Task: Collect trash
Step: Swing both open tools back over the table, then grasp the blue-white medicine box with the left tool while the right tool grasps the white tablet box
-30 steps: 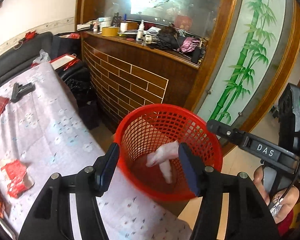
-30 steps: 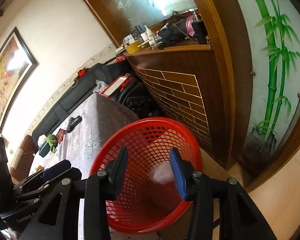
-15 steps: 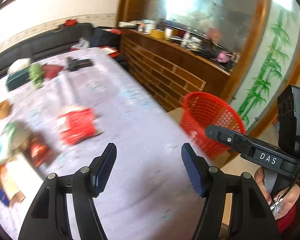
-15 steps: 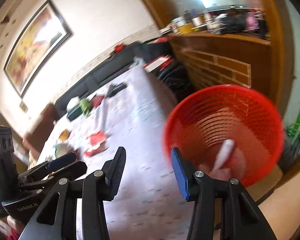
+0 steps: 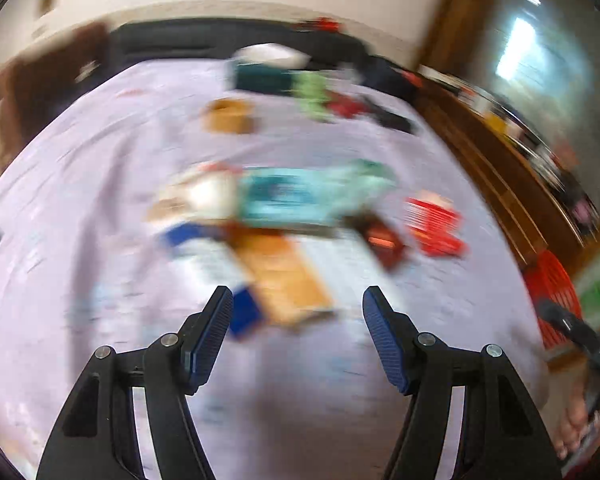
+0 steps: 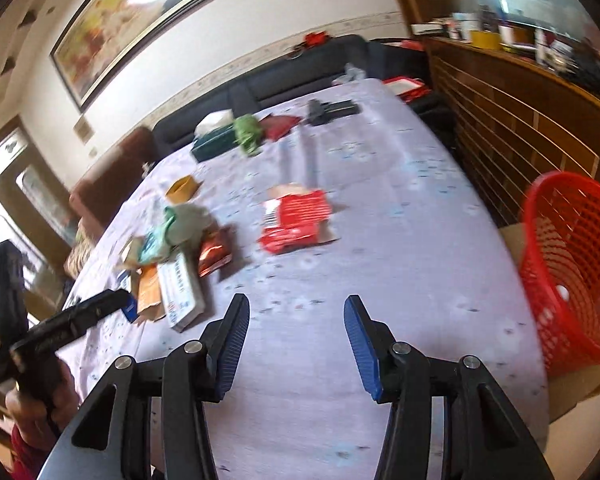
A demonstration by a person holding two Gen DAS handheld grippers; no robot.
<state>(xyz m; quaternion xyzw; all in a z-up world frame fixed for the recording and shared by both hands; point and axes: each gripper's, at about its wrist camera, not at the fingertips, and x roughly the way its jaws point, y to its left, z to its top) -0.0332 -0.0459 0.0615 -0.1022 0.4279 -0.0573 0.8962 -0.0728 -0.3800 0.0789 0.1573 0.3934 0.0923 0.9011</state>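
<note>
Both grippers have swung away from the red plastic mesh basket (image 6: 572, 264) to the lilac tablecloth (image 6: 380, 248). The left gripper (image 5: 298, 304) and right gripper (image 6: 296, 312), jaws just opening, hold nothing; the crumpled red wrapper (image 6: 296, 220) lies ahead of them, apart.

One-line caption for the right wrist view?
Right tool, open and empty, over the cloth-covered table; red wrapper ahead, red basket at right.

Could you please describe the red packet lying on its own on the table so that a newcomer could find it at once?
Start at the lilac tablecloth. Left of the red mesh basket lies a flat red packet. It sits alone, apart from the piled wrappers.
</note>
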